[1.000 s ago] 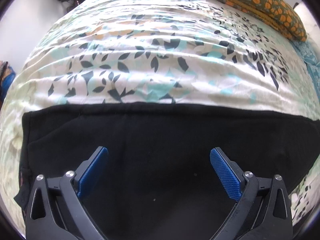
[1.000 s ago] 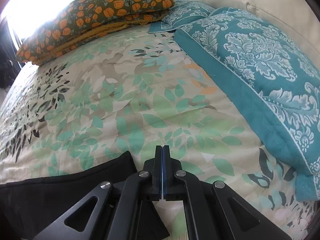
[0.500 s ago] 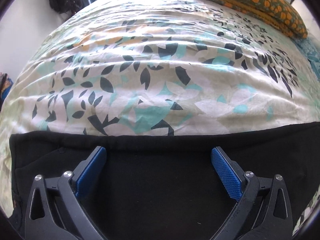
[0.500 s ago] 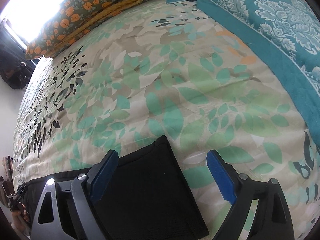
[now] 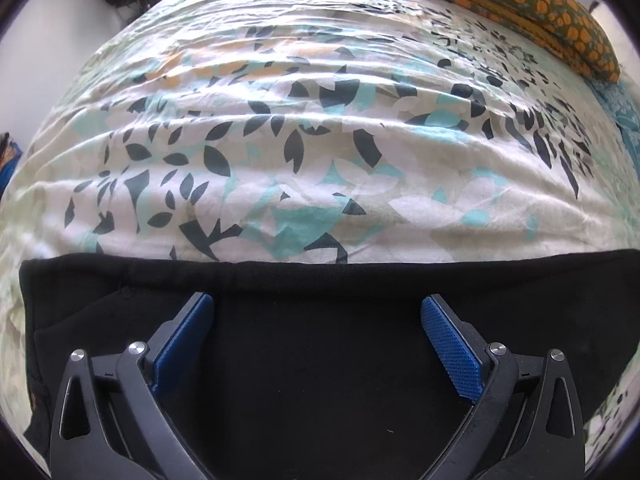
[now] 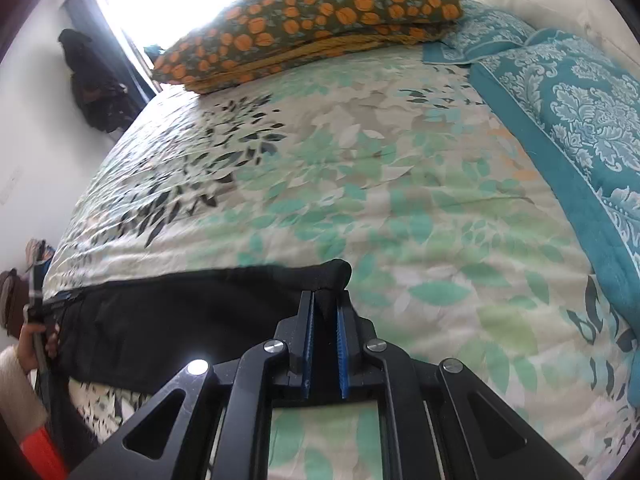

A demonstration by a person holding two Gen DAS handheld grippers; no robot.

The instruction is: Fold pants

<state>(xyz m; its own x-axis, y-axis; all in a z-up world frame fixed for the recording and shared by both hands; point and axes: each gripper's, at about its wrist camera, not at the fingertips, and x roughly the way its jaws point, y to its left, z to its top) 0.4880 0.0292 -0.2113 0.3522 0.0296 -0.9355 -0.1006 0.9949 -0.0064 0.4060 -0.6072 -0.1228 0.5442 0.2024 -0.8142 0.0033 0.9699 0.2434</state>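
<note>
- Lying flat on the leaf-print bed (image 6: 400, 184), the black pants (image 6: 168, 316) stretch left to right along its near edge.
- Only the right wrist view shows a hand (image 6: 38, 346) at the pants' far left end, plus the teal blanket (image 6: 580, 120) and orange-flowered pillow (image 6: 312, 20).
- The right hand-held gripper (image 6: 325, 312) tilts downward; its jaws have just been closing and now pinch the pants' raised right end.
- The left hand-held gripper (image 5: 316, 312) points steeply down over the pants (image 5: 320, 380), jaws spread wide, gripping nothing.
</note>
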